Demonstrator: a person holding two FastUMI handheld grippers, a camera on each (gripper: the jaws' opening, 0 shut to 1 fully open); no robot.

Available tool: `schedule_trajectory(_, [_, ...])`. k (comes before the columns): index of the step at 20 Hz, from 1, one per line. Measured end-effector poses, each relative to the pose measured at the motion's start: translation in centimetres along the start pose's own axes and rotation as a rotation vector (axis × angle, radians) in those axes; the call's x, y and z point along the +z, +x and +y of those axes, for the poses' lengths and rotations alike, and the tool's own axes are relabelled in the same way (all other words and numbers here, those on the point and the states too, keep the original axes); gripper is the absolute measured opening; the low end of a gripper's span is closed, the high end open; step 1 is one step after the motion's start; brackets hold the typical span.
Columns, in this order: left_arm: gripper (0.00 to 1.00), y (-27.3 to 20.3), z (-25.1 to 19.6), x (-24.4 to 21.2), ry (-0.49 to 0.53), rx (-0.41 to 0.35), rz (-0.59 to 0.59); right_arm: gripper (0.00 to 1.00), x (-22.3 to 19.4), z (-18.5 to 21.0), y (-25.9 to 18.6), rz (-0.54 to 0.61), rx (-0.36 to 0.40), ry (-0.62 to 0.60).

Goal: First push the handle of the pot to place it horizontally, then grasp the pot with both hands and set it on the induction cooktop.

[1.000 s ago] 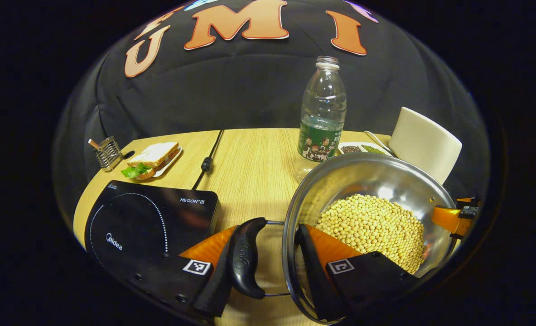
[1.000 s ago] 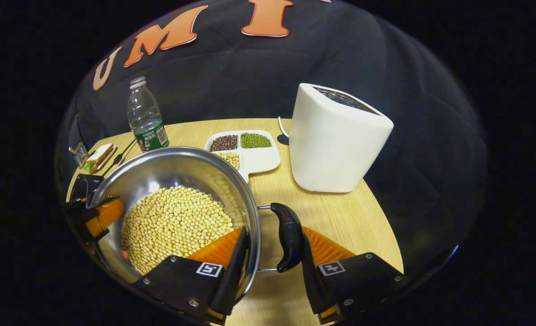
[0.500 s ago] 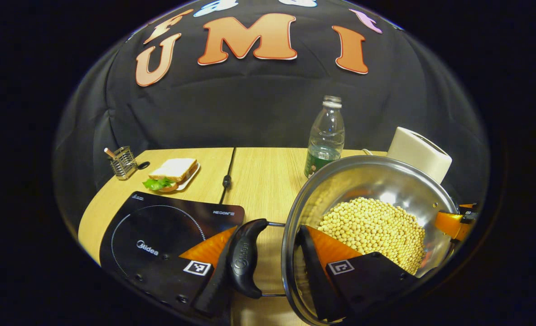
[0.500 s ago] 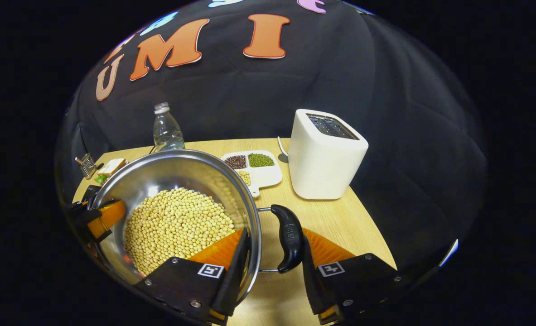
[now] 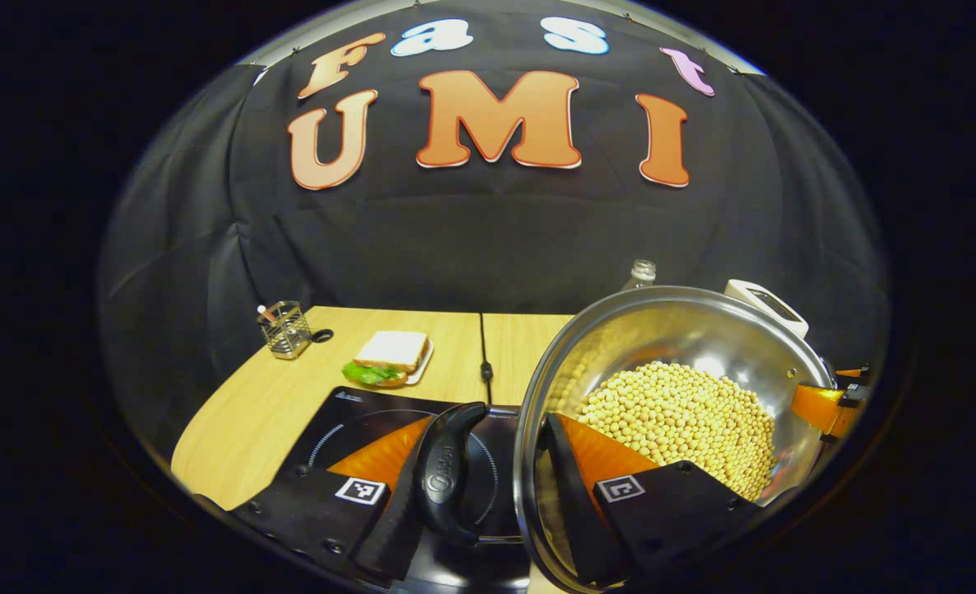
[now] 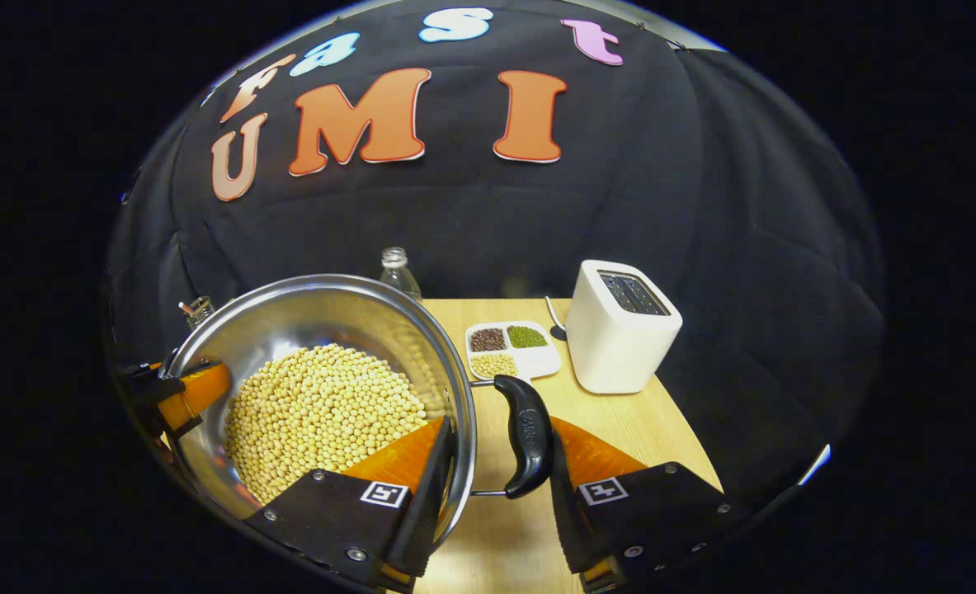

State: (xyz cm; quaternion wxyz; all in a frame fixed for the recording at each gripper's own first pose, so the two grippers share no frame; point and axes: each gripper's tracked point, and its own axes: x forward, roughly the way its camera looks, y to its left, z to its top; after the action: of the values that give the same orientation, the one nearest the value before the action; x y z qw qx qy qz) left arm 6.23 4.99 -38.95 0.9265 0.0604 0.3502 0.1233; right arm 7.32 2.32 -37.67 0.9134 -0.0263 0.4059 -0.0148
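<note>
A steel pot full of yellow soybeans hangs in the air, held at both side handles. My left gripper is shut on the pot: one finger is inside the wall and the other is behind the black handle. The black induction cooktop lies just below and left of that handle. My right gripper grips the pot the same way, across its rim and the opposite handle. Across the soybeans in the right gripper view, the left gripper shows at the far rim.
On the wooden table are a sandwich on a plate, a wire holder and a black cable. A white toaster, a divided tray of beans and a bottle stand behind the pot.
Both grippers have lifted the pot and carried it left; the cooktop now lies under the left handle, and the bottle, toaster and tray look farther away.
</note>
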Motion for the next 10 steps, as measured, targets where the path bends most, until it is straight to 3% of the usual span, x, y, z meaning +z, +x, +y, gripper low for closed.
schedule_trajectory(10, [0.78, -3.2, 11.7, 2.9, -0.061, 0.085, -0.034, 0.6, 4.6, 10.6, -3.0, -0.08, 0.081, -0.072])
